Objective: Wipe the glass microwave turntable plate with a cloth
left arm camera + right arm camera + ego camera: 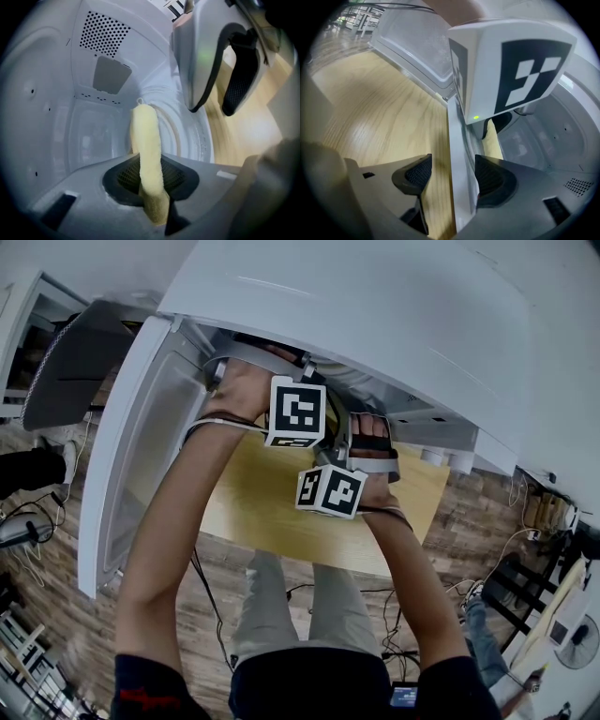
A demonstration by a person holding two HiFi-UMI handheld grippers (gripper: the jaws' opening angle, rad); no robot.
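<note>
My left gripper [150, 187] is shut on a rolled yellow cloth [146, 140], which reaches into the white microwave cavity toward the ribbed glass turntable plate [190, 136] on its floor. The right gripper view shows the same cloth [492, 140] under the left gripper's marker cube [511, 65]. My right gripper [450, 176] is open, its jaws on either side of the microwave's white front lip [457, 197] and holding nothing. It also shows in the left gripper view as the right gripper [211, 110], beside the cavity mouth. In the head view both marker cubes [297, 412] [330, 489] sit at the oven's opening.
The microwave [375, 315] stands on a light wooden table [272, 512] with its door [122, 456] swung open at the left. Inside are a perforated vent [104, 33] and a grey cover panel [111, 75]. Cables and a chair [75, 362] lie on the floor around.
</note>
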